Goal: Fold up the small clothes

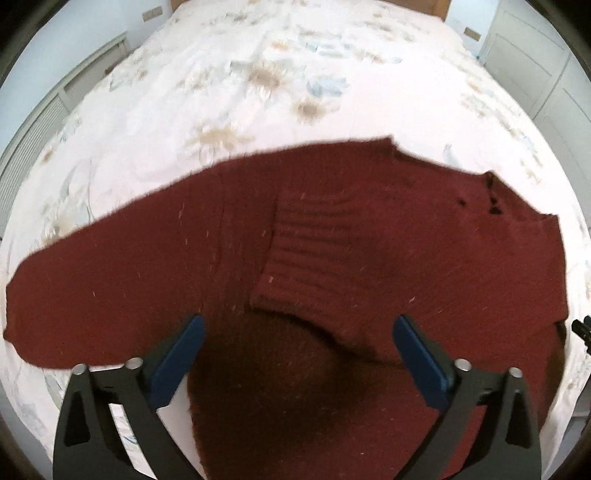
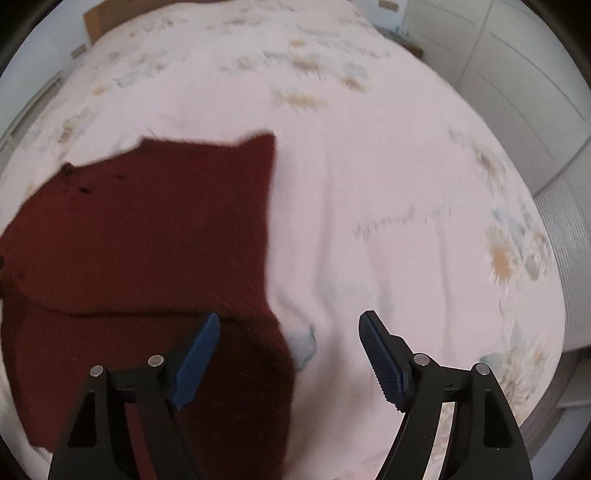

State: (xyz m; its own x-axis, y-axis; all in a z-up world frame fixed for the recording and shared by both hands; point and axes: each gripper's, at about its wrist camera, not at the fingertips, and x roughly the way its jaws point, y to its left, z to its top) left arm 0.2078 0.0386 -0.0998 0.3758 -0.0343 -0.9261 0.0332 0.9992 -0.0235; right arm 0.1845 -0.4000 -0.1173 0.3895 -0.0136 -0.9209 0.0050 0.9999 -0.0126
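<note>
A dark red knitted sweater lies spread on the bed, one sleeve reaching out to the left and a ribbed cuff folded across its middle. My left gripper hovers above the sweater's near part with its blue pads wide apart and nothing between them. In the right wrist view the same sweater fills the left half, its right edge running down the middle. My right gripper is open over that right edge; its left pad is above the knit, its right pad above the bare sheet.
The bed is covered by a pale floral sheet that stretches far beyond the sweater. White cupboard doors stand at the right, a slatted panel at the left. A wooden headboard shows at the far end.
</note>
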